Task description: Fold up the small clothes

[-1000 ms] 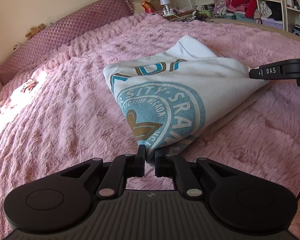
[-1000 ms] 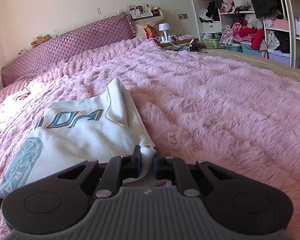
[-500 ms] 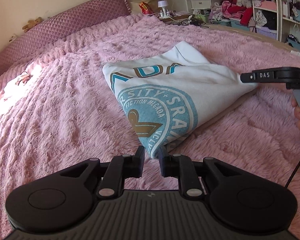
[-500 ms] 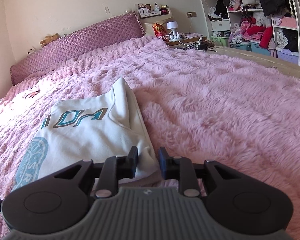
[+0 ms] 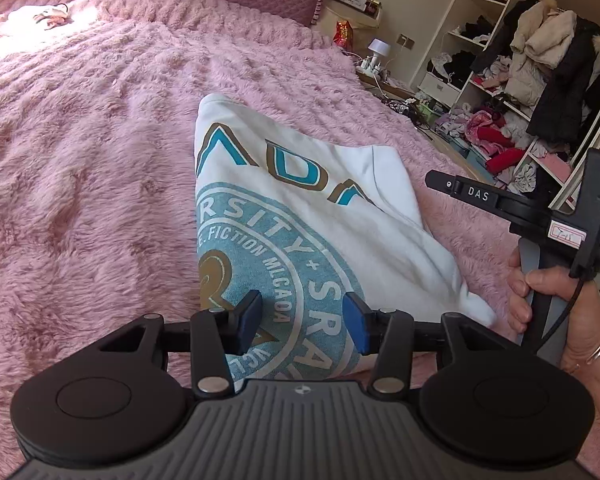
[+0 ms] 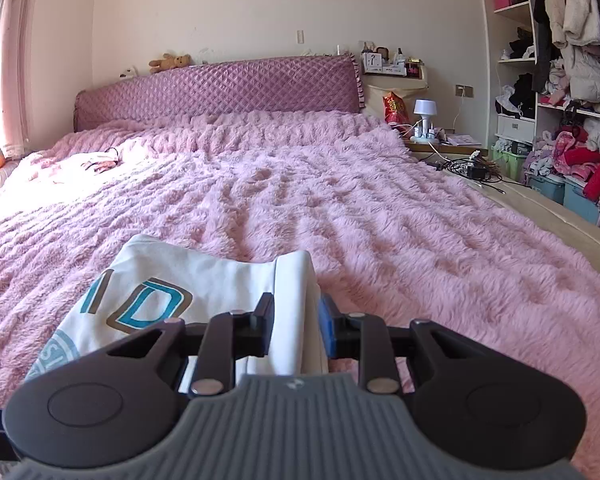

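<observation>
Now the folded white shirt [image 5: 340, 216] lies on the pink blanket [image 5: 80, 180] — at twelve o'clock of both grippers. Left gripper [image 5: 303, 318] gapes open above the print; right gripper [image 6: 296, 326] also open — collar edge between its jaws, ungripped.

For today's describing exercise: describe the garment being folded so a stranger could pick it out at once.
Start at the big bed with the fluffy pink blanket. Near its front edge lies a folded white T-shirt, just ahead of the open left gripper. Unlike the clothes piled on the wardrobe shelves, it carries a round teal crest and teal-and-gold lettering.
</observation>
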`<state>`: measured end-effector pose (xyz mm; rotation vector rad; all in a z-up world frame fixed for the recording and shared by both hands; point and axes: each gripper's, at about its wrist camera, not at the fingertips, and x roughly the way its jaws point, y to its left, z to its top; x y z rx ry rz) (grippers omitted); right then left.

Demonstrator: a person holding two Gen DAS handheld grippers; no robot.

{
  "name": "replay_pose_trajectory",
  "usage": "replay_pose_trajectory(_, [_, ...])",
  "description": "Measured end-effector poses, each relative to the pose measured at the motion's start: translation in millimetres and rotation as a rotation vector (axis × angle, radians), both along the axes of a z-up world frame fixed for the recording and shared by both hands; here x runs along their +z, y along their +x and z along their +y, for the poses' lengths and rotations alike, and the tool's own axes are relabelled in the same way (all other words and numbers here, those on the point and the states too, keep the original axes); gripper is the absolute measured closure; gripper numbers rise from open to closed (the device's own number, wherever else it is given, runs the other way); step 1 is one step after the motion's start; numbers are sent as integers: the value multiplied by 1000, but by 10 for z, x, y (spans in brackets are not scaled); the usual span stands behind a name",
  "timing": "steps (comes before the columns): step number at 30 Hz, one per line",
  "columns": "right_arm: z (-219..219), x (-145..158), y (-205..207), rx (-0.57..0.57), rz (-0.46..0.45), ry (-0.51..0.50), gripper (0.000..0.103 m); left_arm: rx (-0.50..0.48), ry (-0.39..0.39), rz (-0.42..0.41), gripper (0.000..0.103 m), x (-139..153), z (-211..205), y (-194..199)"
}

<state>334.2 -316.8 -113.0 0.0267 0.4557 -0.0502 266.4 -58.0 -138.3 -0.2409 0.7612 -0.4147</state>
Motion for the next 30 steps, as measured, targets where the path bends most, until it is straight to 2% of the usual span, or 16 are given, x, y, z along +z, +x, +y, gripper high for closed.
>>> replay_pose_trajectory(5, [-43,-155,431,15,77,20,83,-15,42,-22,31,-47,-121,-51])
replay_pose_trajectory(7, [-60,-216,534,9,99,25,83,-32,56,-37,21,-52,-171,-71])
replay_pose_trajectory(8, [-66,-253,583,9,111,27,95,-39,58,-42,18,-60,-188,-75])
replay_pose_trajectory(9, [-74,-267,598,18,111,38,103,-44,57,-48,15,-64,-193,-81])
replay_pose_trajectory(12, [-73,-294,611,24,101,29,103,-51,51,-50,14,-97,-199,-69])
replay_pose_trajectory(16, [-119,-172,585,16,42,2,103,-67,42,-48,14,-118,-189,-70])
replay_pose_trajectory(19, [-128,-176,692,26,69,-21,103,-76,46,-55,14,-142,-197,-79])
replay_pose_trajectory(22, [-142,-370,801,33,134,-40,103,-83,53,-61,14,-154,-212,-95])
replay_pose_trajectory(25, [-213,-457,791,28,141,-4,103,-87,55,-58,14,-158,-212,-87])
replay_pose_trajectory(27, [-258,-441,757,18,133,7,90,-89,60,-53,14,-162,-208,-70])
replay_pose_trajectory(28, [-285,-398,715,9,121,12,87,-88,61,-52,14,-159,-207,-64])
replay_pose_trajectory(30, [-380,-251,537,-3,80,86,85,-88,59,-49,14,-156,-207,-63])
